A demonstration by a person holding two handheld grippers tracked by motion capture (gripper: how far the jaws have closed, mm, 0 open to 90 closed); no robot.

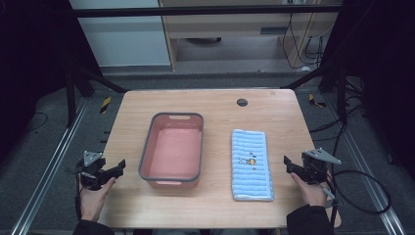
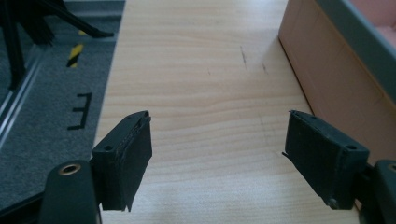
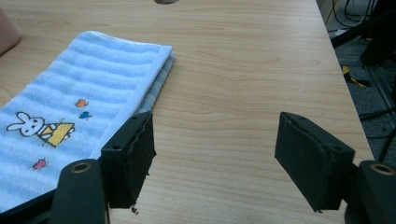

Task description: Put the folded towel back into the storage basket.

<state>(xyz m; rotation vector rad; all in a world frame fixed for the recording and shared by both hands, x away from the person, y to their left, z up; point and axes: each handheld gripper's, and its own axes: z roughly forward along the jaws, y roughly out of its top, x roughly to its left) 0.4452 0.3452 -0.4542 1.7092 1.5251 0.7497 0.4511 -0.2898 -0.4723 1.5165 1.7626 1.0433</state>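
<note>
Left gripper [image 1: 113,171] and right gripper [image 1: 292,166] hovered low over opposite table edges, both released and empty. The folded blue towel [image 1: 251,164] lay just inboard of the right gripper, its near end cut off in the right gripper view.

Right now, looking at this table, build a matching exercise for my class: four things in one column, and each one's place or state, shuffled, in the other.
Things:
1. basin
2. towel
3. left gripper
4. round hole

Places or states:
A. folded, blue-striped, with a rabbit picture
B. near the table's far edge
C. pink inside, grey-rimmed, nothing in it
D. open, at the table's left edge

Pairs: 1-C, 2-A, 3-D, 4-B
</note>
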